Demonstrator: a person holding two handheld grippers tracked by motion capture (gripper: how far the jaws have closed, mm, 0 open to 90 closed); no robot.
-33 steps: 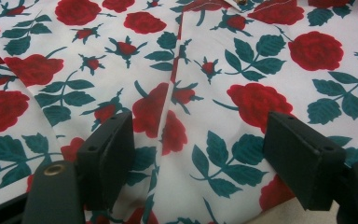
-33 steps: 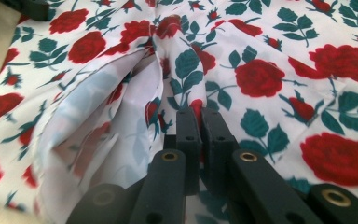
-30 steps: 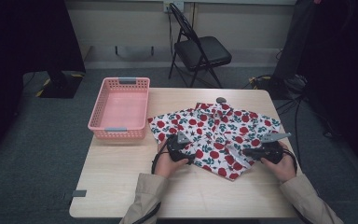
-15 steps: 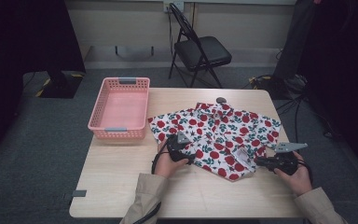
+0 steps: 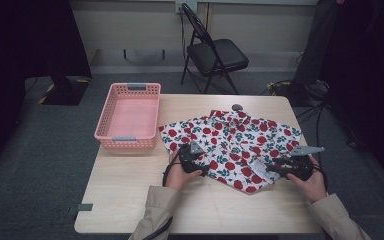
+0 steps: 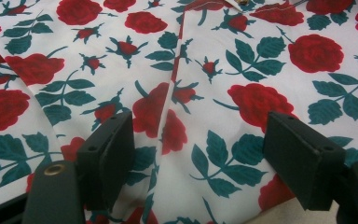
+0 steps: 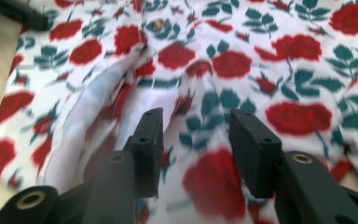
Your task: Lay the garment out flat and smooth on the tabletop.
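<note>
A rose-print shirt (image 5: 232,142) lies spread on the right half of the tabletop (image 5: 130,195), beside a pink basket (image 5: 128,117) at the left edge. It looks light and limp, likely to sag and crease; hems or the front seam would suit pinching. The left gripper (image 6: 200,154) and right gripper (image 7: 196,144) both stand open over the cloth, holding nothing.
</note>
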